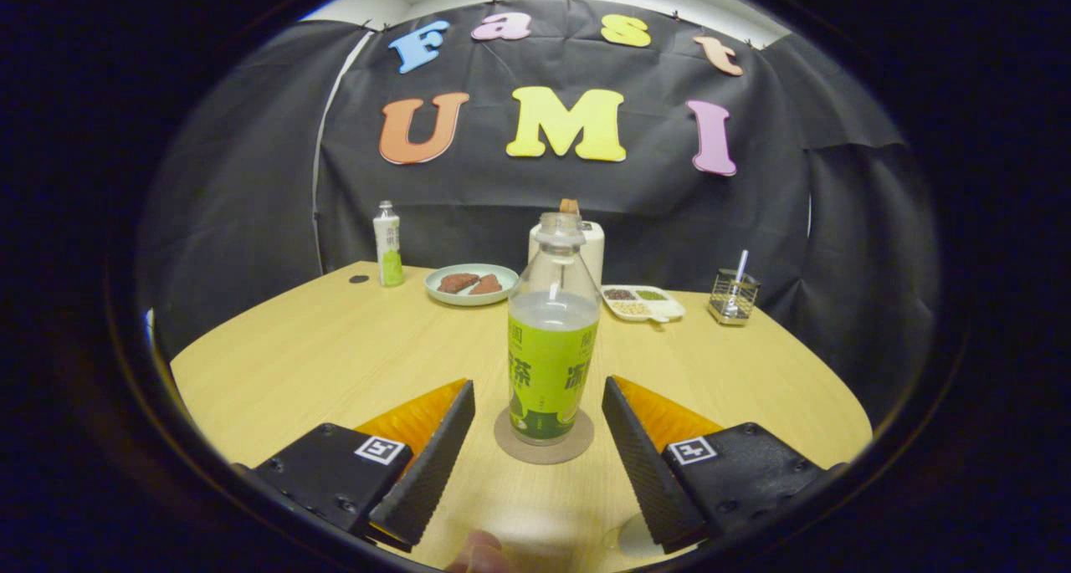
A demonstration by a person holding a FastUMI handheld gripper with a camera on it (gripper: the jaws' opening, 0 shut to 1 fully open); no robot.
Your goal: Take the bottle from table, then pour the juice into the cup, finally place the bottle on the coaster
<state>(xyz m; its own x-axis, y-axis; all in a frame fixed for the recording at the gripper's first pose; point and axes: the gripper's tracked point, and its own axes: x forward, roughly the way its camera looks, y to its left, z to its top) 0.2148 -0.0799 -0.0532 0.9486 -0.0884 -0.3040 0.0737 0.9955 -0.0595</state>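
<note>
Bottle (pixel 548 339) upright on coaster (pixel 544 447); jaws spread wide either side, not touching.

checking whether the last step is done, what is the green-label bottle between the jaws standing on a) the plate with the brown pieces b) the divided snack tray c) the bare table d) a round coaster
d: the bottle stands upright on the round coaster on the table, between the open jaws of the gripper, which do not touch it.
</note>
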